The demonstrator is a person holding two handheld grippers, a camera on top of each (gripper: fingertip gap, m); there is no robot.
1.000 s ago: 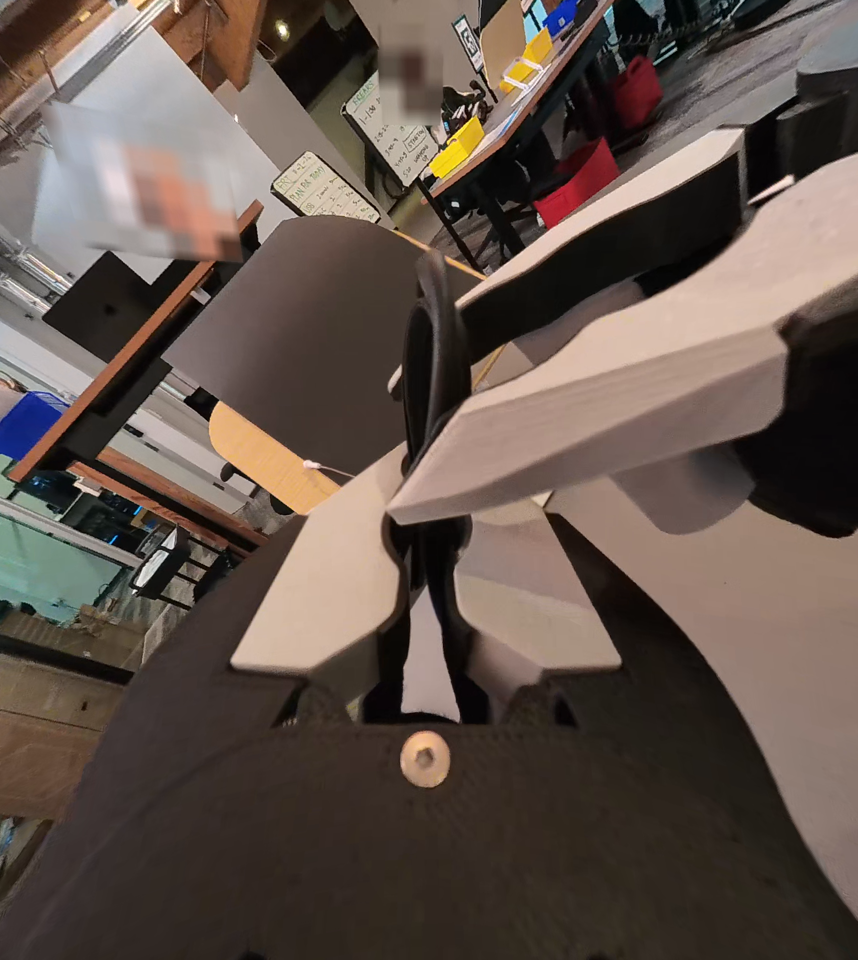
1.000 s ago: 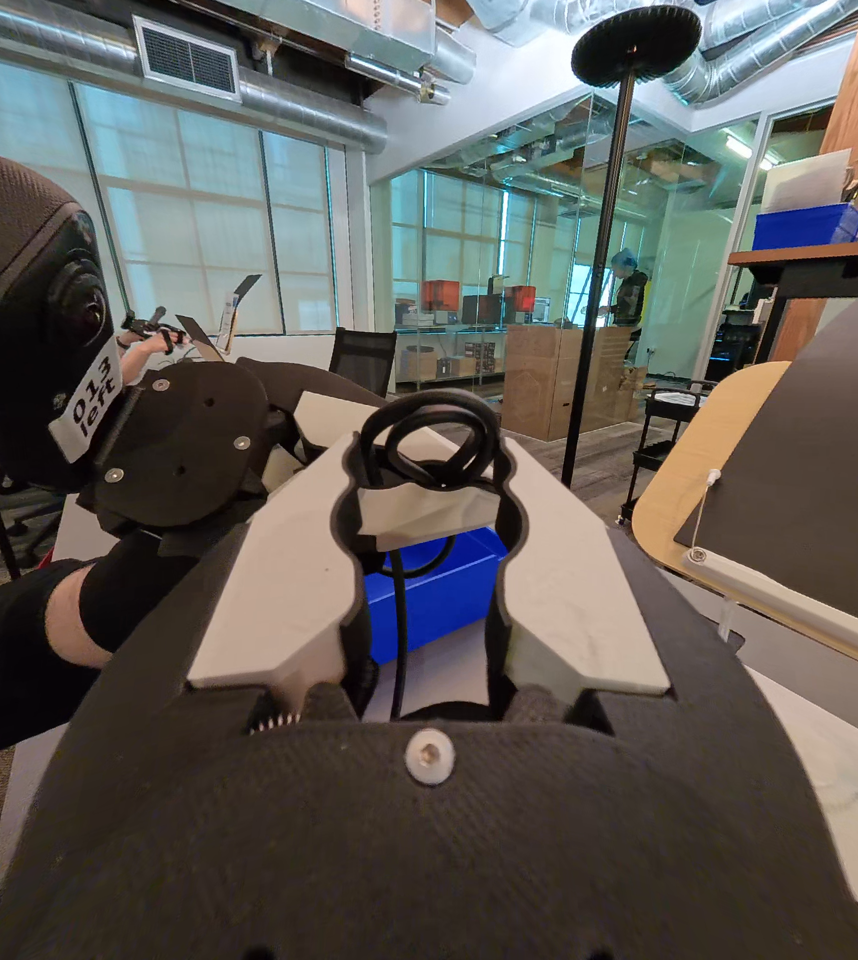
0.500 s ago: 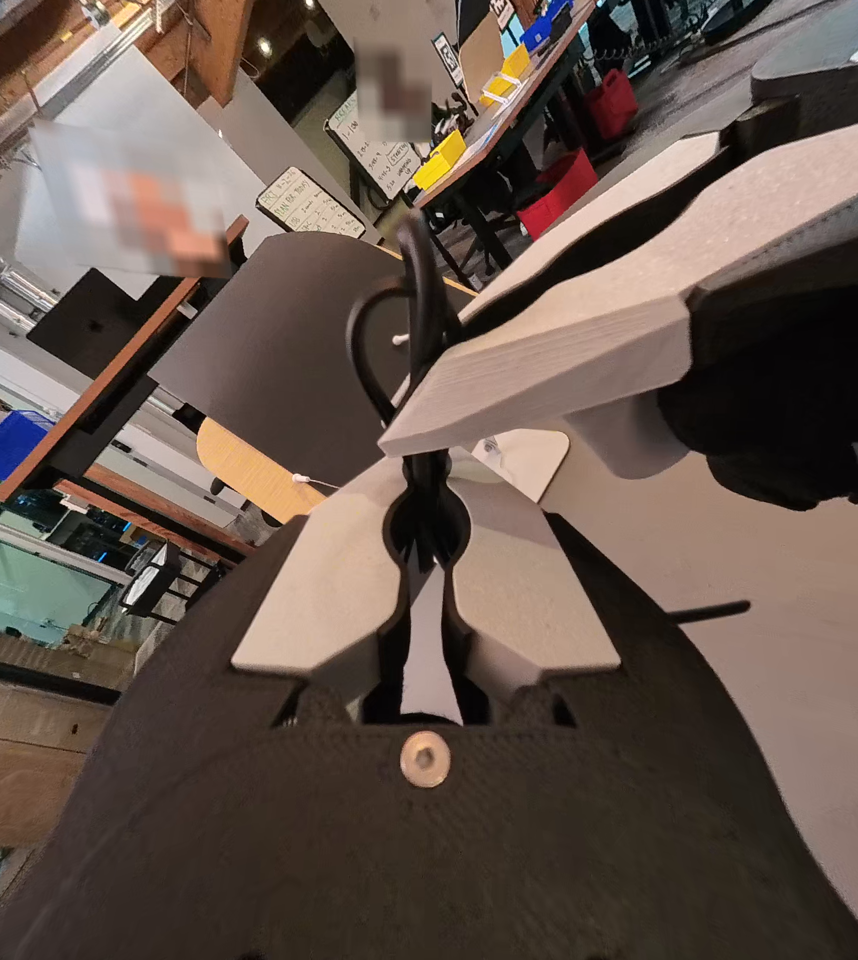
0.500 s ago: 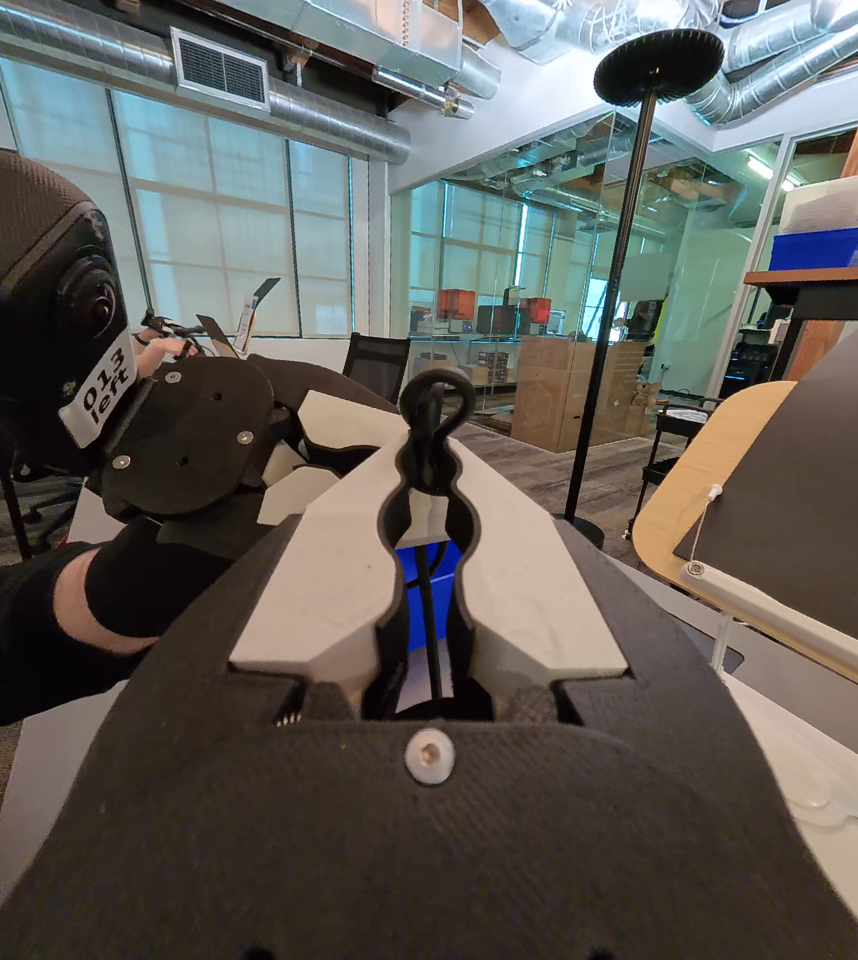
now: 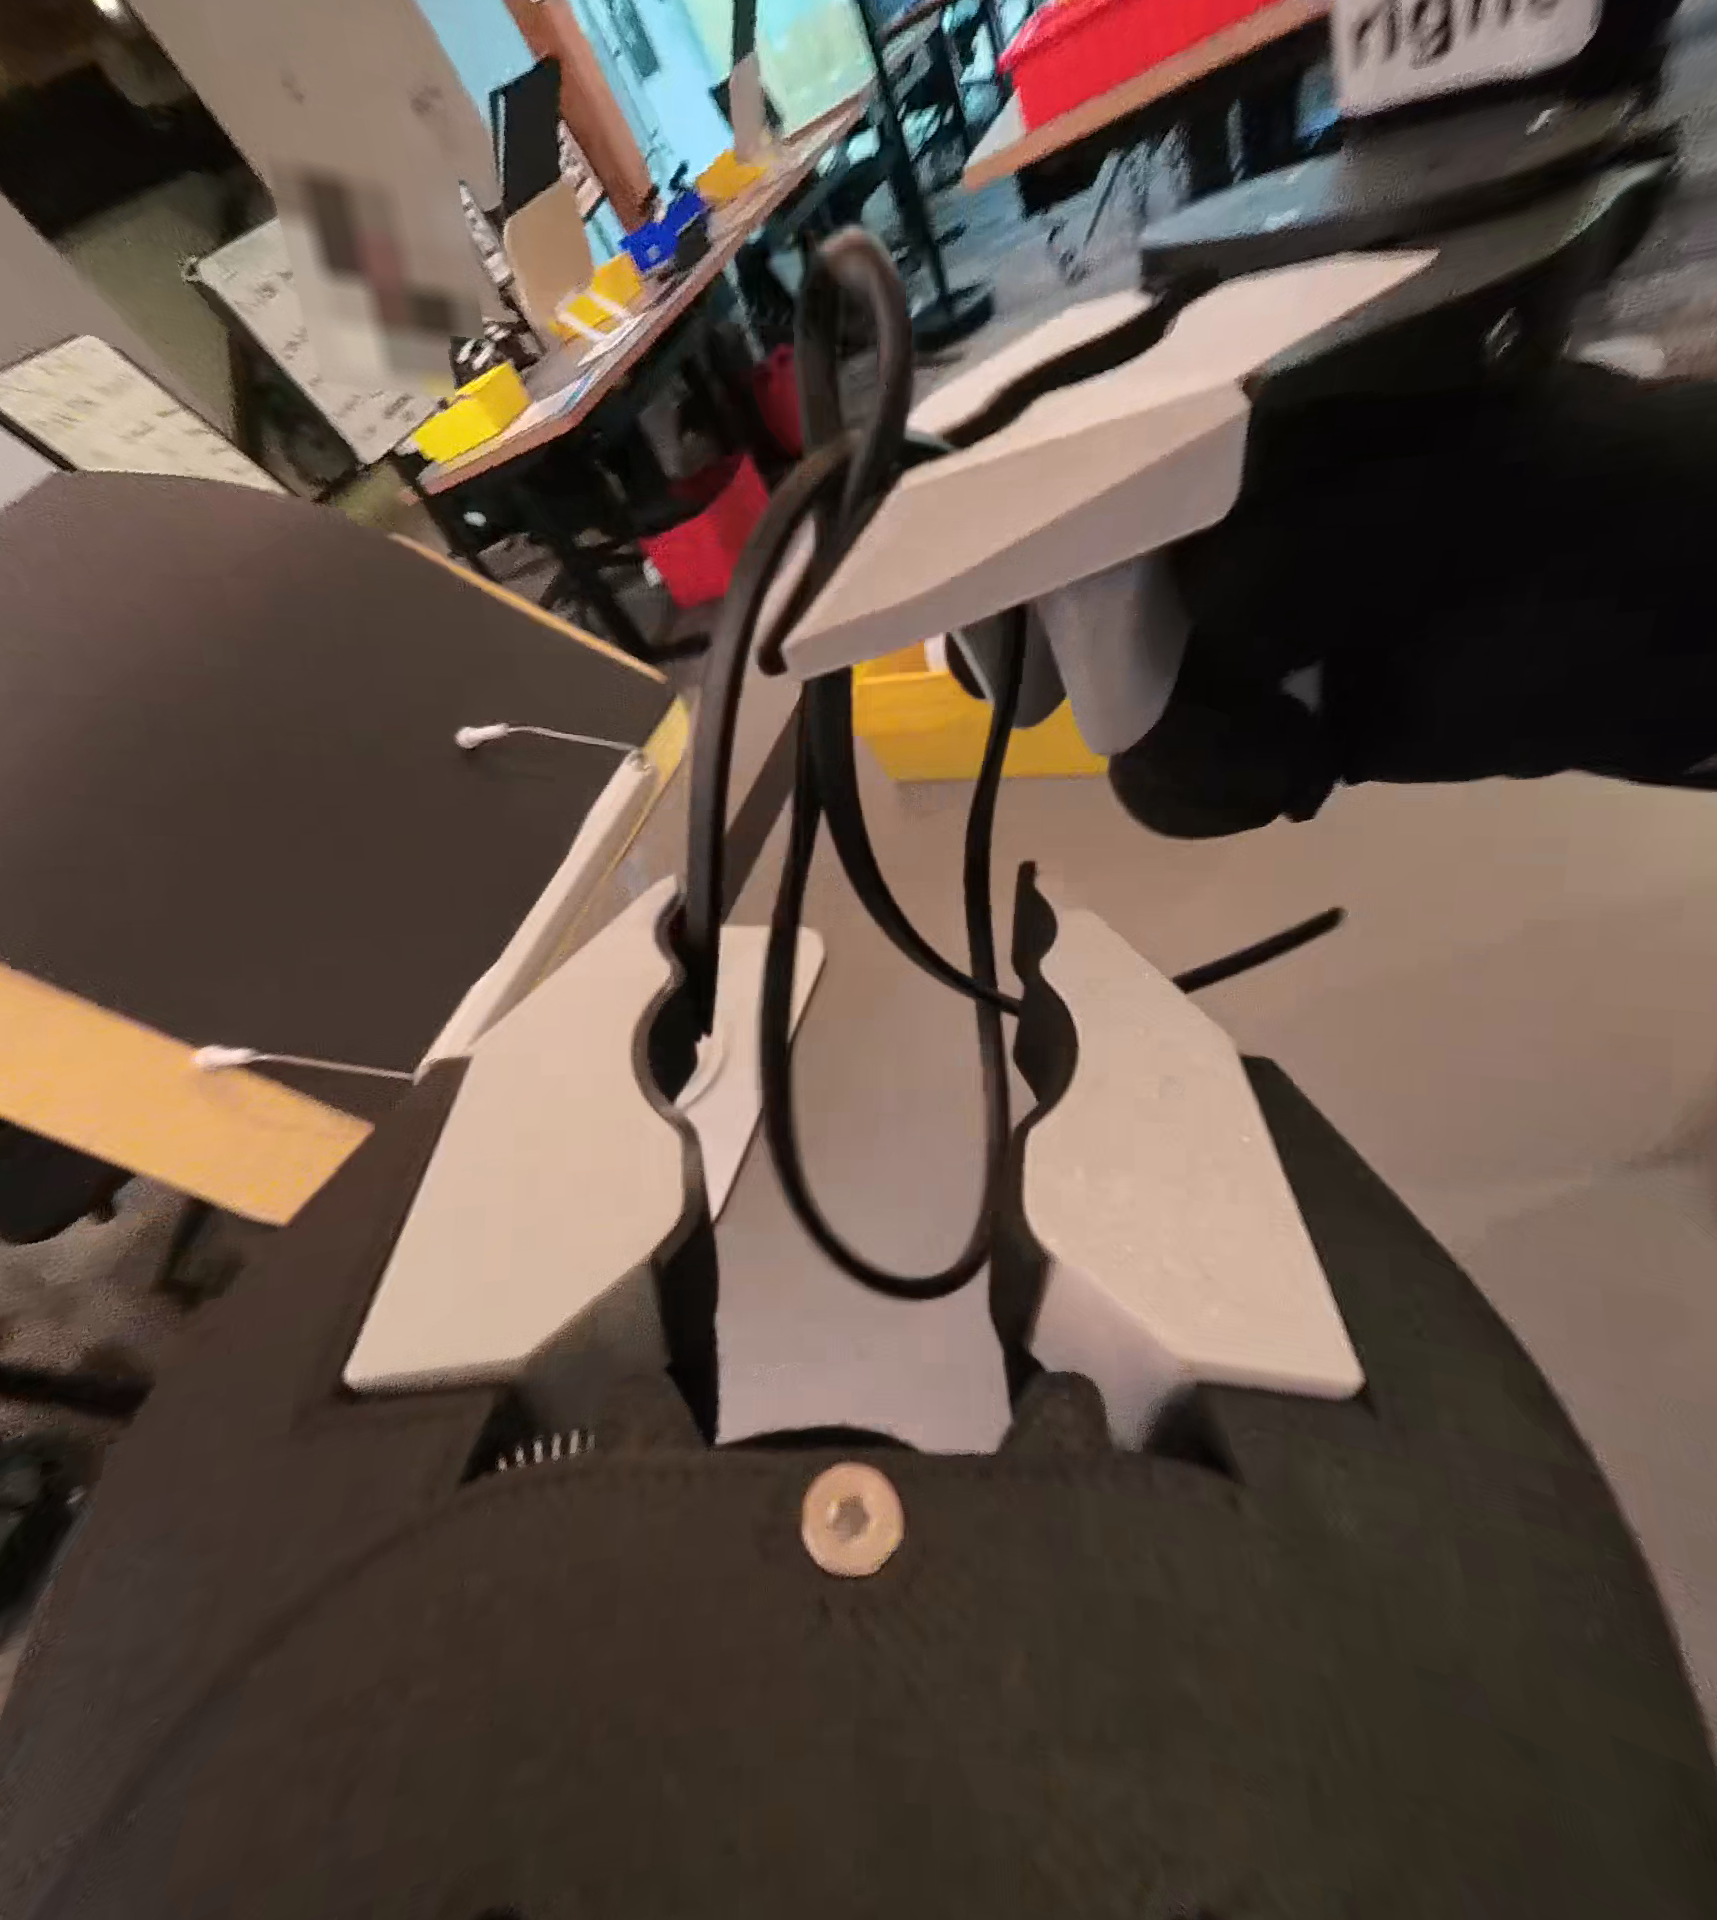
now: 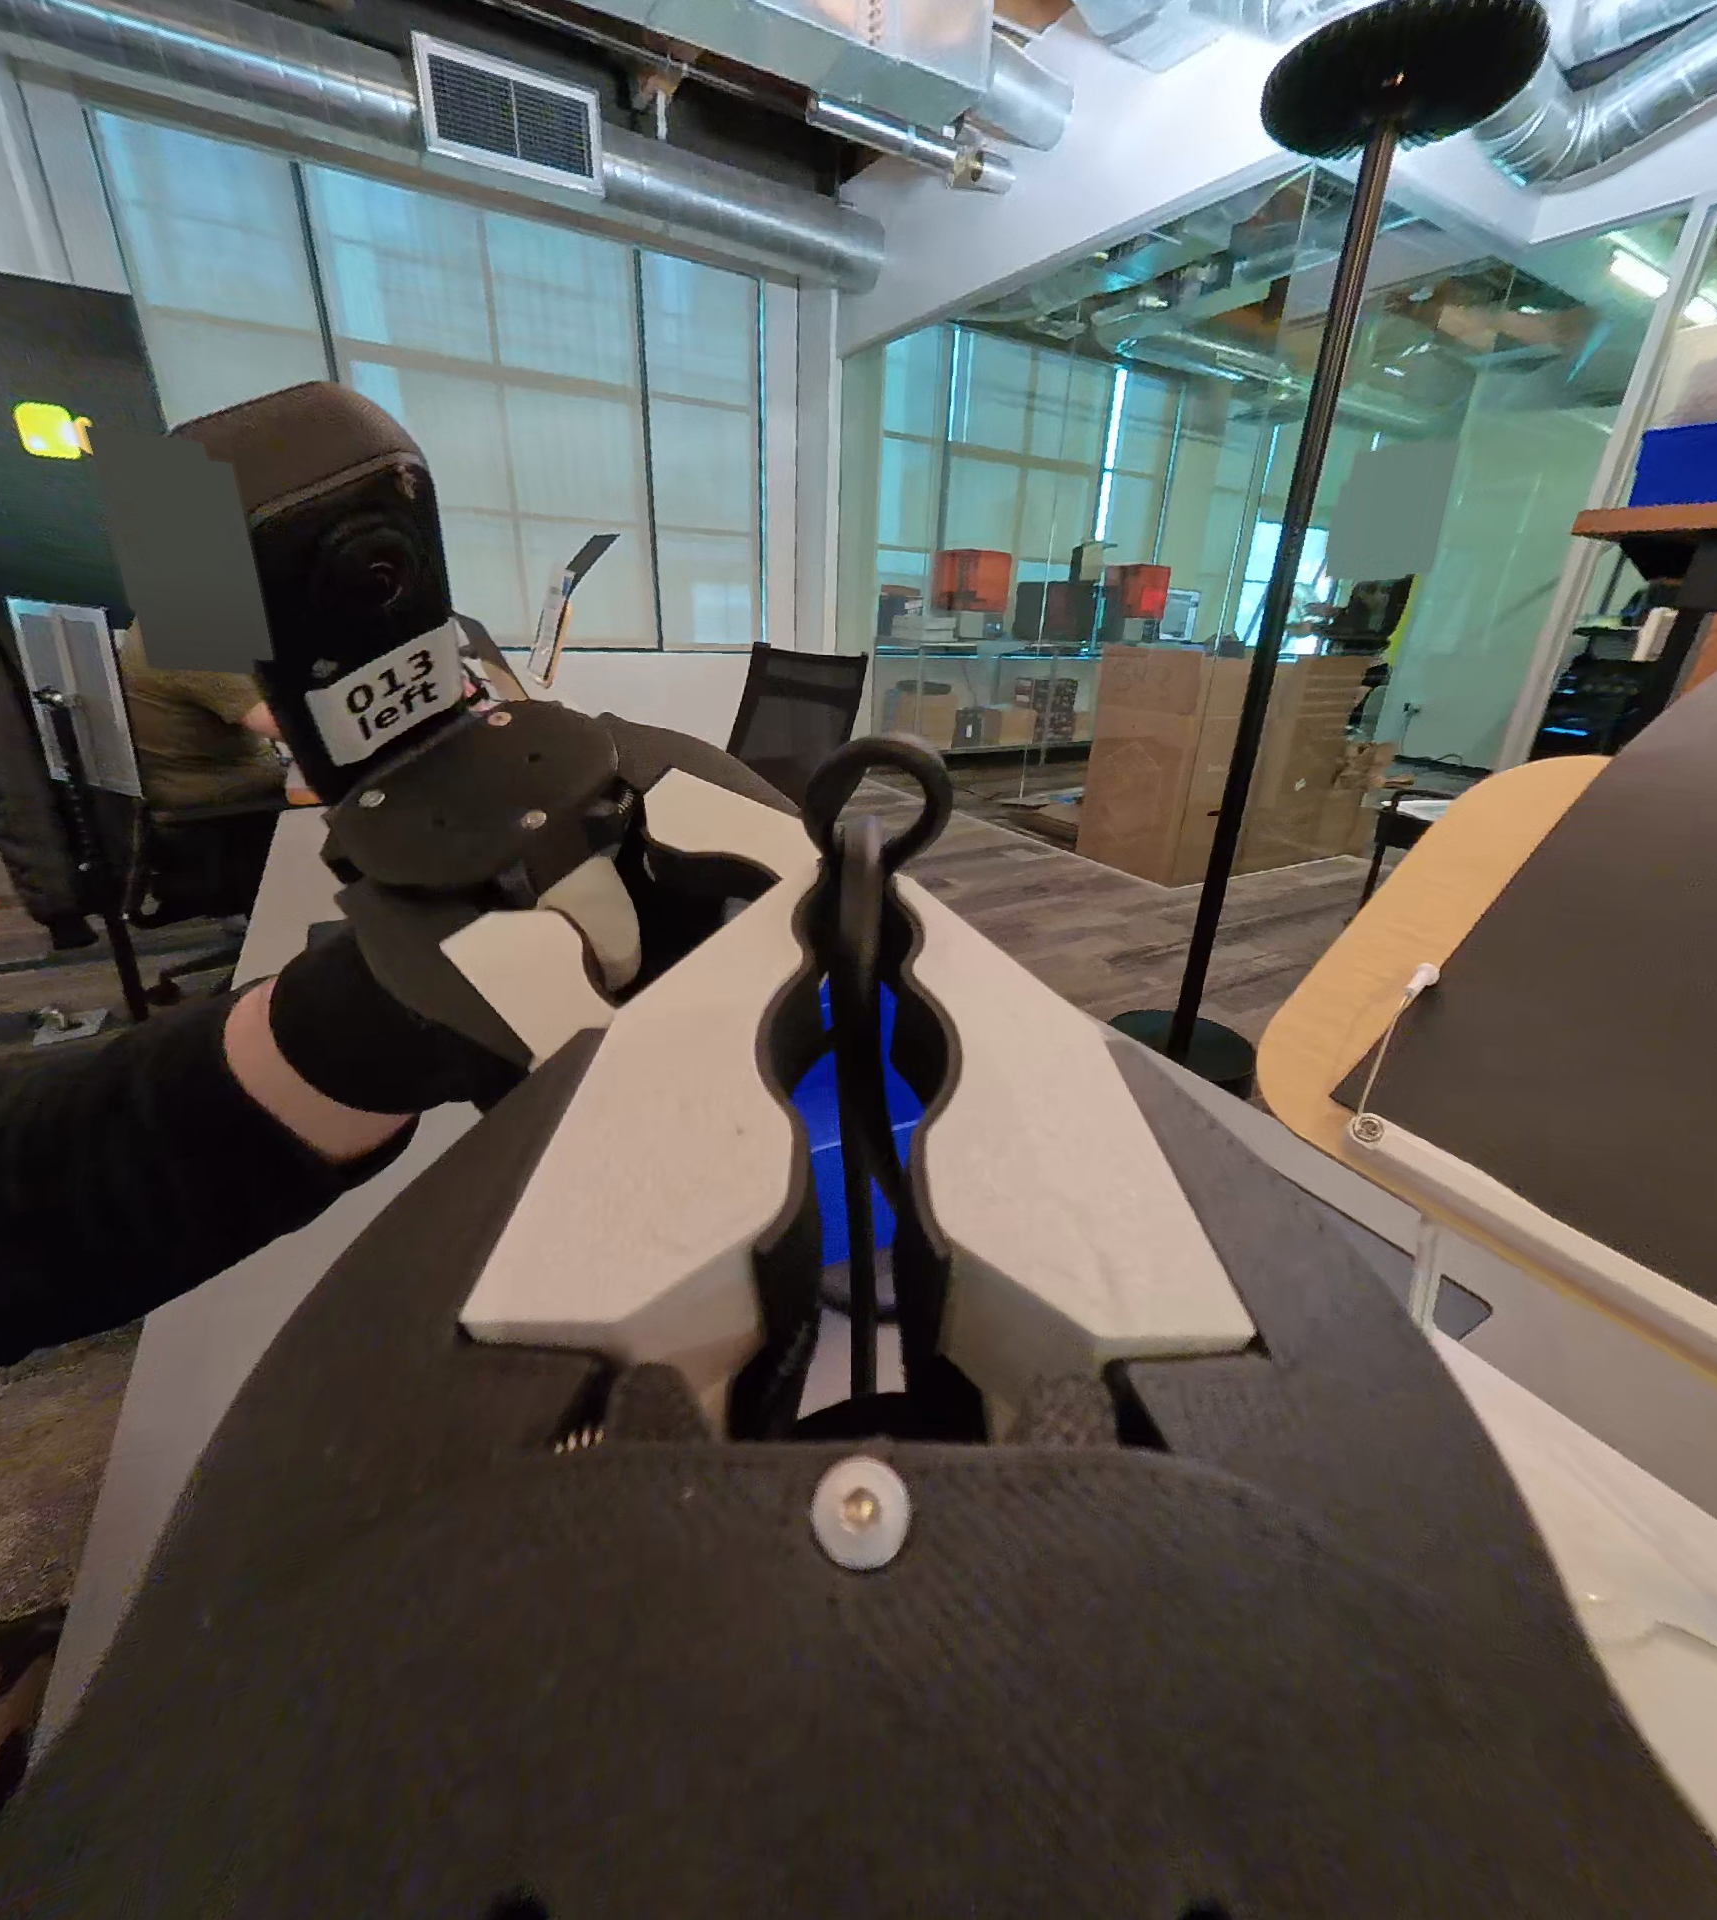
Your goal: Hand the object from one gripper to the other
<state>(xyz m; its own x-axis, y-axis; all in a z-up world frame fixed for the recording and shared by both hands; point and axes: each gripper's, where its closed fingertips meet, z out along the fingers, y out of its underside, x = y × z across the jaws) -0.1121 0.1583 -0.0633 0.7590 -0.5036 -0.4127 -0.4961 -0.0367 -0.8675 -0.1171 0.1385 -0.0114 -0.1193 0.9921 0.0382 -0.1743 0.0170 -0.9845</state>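
The right gripper (image 6: 859, 883) was clamped on the black cable (image 6: 864, 831) (loops hanging down). The left gripper (image 5: 849, 935) stood with fingers apart, cable strands dangling loose between them.

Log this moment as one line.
left tool: open | right tool: shut on black cable | cable loop hangs between left fingers

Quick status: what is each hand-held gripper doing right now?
Left hand-held gripper: open, holding nothing; black cable loops hang between its fingers.
Right hand-held gripper: shut on the black cable.
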